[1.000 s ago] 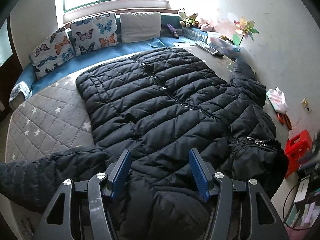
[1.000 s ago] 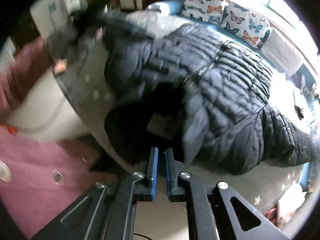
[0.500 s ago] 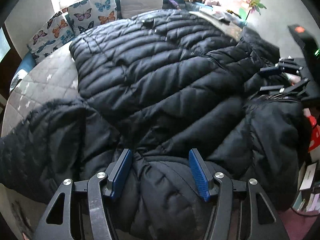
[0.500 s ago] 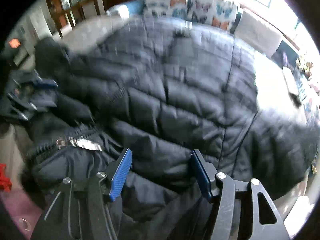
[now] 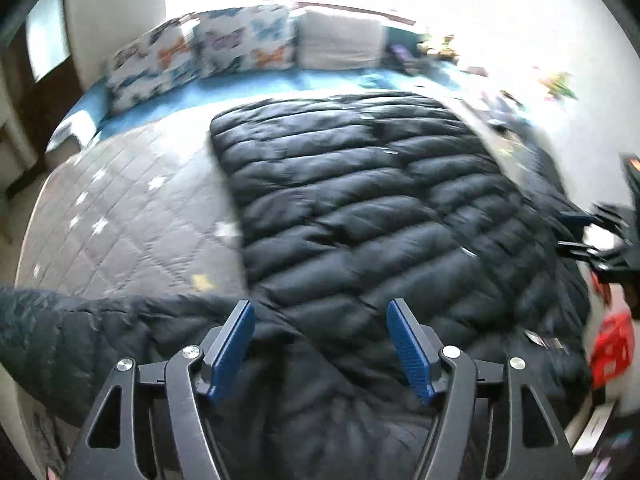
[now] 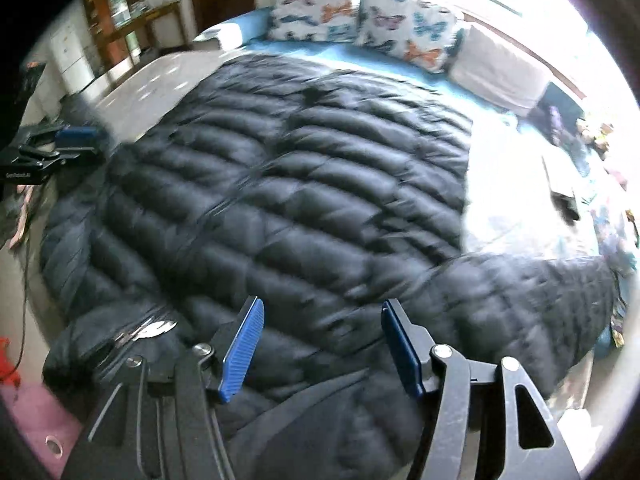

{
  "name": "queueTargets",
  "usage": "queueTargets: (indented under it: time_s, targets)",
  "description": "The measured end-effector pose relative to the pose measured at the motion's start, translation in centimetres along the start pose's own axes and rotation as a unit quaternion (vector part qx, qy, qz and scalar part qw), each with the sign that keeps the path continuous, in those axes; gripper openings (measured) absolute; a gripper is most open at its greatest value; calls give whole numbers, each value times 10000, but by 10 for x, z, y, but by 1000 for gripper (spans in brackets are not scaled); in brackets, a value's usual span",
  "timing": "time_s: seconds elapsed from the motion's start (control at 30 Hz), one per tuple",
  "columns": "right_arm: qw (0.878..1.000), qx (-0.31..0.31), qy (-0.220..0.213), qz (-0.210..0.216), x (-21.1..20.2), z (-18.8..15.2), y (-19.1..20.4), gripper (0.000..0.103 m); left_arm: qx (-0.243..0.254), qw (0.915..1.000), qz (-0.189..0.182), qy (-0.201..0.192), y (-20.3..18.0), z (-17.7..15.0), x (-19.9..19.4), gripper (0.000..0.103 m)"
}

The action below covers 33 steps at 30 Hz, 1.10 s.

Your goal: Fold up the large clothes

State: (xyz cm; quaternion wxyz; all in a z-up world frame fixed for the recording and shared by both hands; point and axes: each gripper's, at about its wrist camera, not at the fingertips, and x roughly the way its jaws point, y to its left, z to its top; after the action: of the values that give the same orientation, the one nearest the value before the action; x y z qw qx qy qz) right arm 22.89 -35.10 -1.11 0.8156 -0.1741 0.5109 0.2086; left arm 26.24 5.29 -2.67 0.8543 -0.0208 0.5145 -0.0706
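Left gripper (image 5: 320, 344) points steeply down over the near end of the jacket (image 5: 360, 216), and its jaws are opening, with the 2 blue pads (image 5: 234, 348) standing wide apart. Dark quilted cloth shows through the gap below them, but I see neither pad pressing on it. On my other hand, the right gripper (image 6: 322, 346) also has its jaws spread, blue pads (image 6: 244, 350) well apart over the same dark cloth, gripping nothing that I can make out.

From the left wrist view the jacket lies spread flat on the bed (image 5: 120, 216), its hem toward the far pillows. 1 sleeve (image 5: 60, 332) runs out to the left along the near edge of the bed, just beside my left pad. The right gripper (image 5: 600, 236) shows at the right edge of that view, over the jacket's side. From the right wrist view the other sleeve (image 6: 540, 304) stretches out to the right, and a metal zipper pull (image 6: 154, 328) glints near the left pad. The left gripper (image 6: 60, 144) sits at the left edge, beside the jacket.

Beyond the jacket I see grey quilted cover with pale stars, then a blue strip, then 2 butterfly pillows (image 5: 204, 52) and 1 plain pillow (image 5: 340, 40) under a bright window. A red stool (image 5: 612, 344) stands off the bed at right. Both views are blurred.
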Motion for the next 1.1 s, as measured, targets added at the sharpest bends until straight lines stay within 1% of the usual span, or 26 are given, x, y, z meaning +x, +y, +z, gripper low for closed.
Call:
queueTargets:
  time_s: [0.03, 0.1, 0.17, 0.27, 0.33, 0.4, 0.43, 0.47, 0.5, 0.6, 0.63, 0.7, 0.73, 0.8, 0.83, 0.87, 0.93, 1.03, 1.1]
  targets:
    - [9999, 122, 4, -70, 1, 2, -8, 67, -105, 9999, 67, 23, 5, 5, 2, 73]
    - [9991, 388, 36, -142, 5, 1, -27, 67, -409, 9990, 142, -53, 19, 3, 2, 73]
    - [9982, 577, 65, -178, 5, -11, -41, 67, -793, 9965, 218, -147, 38, -6, -5, 73]
    - [9960, 862, 91, -219, 0, -35, -56, 67, -1407, 9888, 363, -330, 68, -28, -19, 73]
    - [9936, 1126, -2, -128, -12, -50, -64, 67, -1834, 9810, 374, -516, 88, -47, -32, 73]
    - [9900, 1401, -133, -85, -22, -63, -70, 67, -2295, 9704, 437, -607, 109, -60, -43, 75]
    - [9877, 1547, -227, -55, -26, -68, -74, 67, -2435, 9670, 423, -625, 115, -67, -46, 78]
    - [9856, 1668, -281, -26, -29, -72, -76, 67, -2598, 9629, 382, -620, 126, -74, -50, 83]
    - [9827, 1819, -358, 19, -32, -76, -79, 67, -2816, 9567, 386, -629, 138, -79, -53, 84]
    - [9729, 2252, -501, 155, -38, -90, -91, 67, -3262, 9419, 429, -678, 161, -91, -60, 84]
    - [9688, 2406, -566, 193, -39, -95, -95, 67, -3467, 9343, 420, -712, 171, -96, -62, 84]
    - [9616, 2656, -664, 191, -43, -103, -103, 67, -3766, 9219, 323, -852, 188, -105, -65, 84]
    - [9581, 2770, -713, 168, -44, -107, -107, 67, -3868, 9170, 320, -920, 195, -109, -67, 85]
    - [9484, 3070, -765, 188, -44, -115, -116, 67, -4171, 9021, 411, -1023, 213, -118, -67, 87]
    - [9417, 3260, -796, 248, -43, -119, -122, 67, -4363, 8922, 372, -1107, 224, -122, -66, 87]
    - [9365, 3395, -808, 332, -41, -122, -126, 67, -4513, 8842, 302, -1170, 233, -126, -63, 87]
    - [9234, 3714, -820, 520, -34, -130, -135, 67, -4747, 8716, 170, -1212, 248, -131, -58, 87]
    - [9059, 4049, -916, 834, -26, -136, -144, 67, -4918, 8622, -78, -1211, 262, -132, -47, 87]
    - [8935, 4279, -983, 943, -21, -139, -150, 67, -4966, 8582, -278, -1270, 269, -132, -40, 87]
